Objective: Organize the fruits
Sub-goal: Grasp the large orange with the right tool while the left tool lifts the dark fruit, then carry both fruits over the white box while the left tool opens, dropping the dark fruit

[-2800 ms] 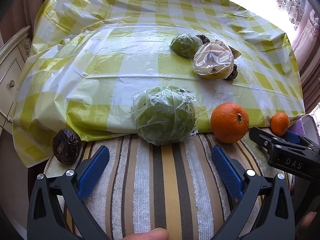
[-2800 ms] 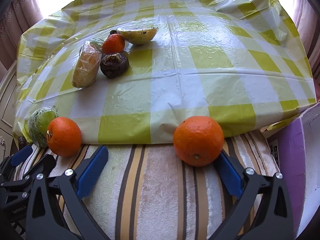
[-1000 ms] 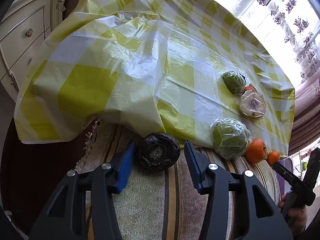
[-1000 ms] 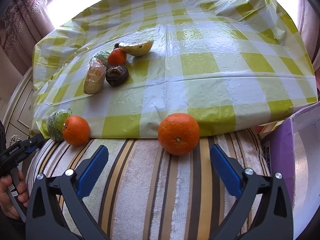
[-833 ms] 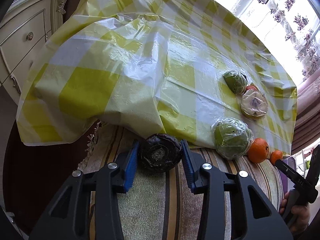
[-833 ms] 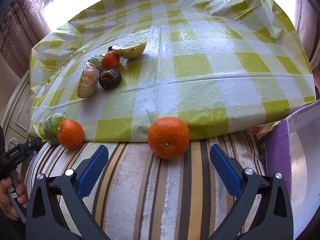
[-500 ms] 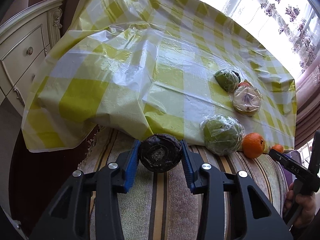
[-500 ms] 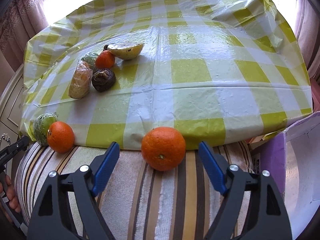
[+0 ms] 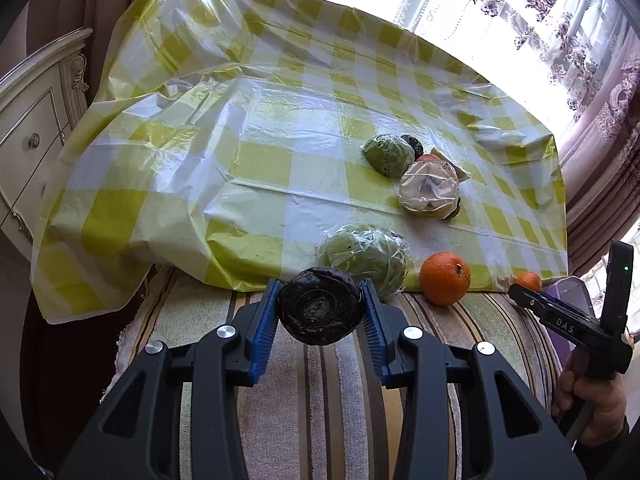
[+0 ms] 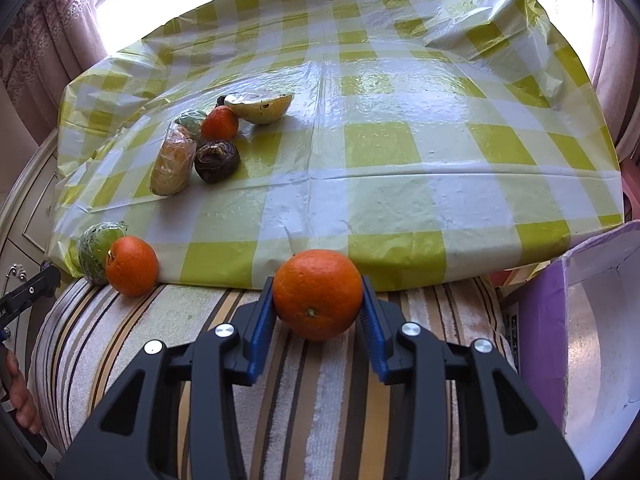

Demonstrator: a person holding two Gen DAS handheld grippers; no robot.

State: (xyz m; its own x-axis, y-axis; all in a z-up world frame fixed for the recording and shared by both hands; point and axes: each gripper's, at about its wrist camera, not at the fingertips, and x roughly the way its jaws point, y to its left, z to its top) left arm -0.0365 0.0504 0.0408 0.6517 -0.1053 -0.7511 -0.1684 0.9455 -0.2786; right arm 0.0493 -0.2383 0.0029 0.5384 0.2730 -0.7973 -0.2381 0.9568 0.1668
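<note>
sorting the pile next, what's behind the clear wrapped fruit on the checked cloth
From the left wrist, behind the clear wrapped fruit show a green wrapped fruit, a dark fruit and an orange sliver; the rest is covered.

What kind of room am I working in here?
Probably a home living or dining room: a yellow-and-white checked plastic tablecloth holding fruit, a striped fabric cushion in front, an ornate cream drawer cabinet and floral lace curtains at a bright window.

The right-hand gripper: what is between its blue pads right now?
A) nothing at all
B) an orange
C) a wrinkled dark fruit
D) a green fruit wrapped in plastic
B: in the right wrist view the right gripper has both blue pads pressed against the sides of an orange over the striped towel.
</note>
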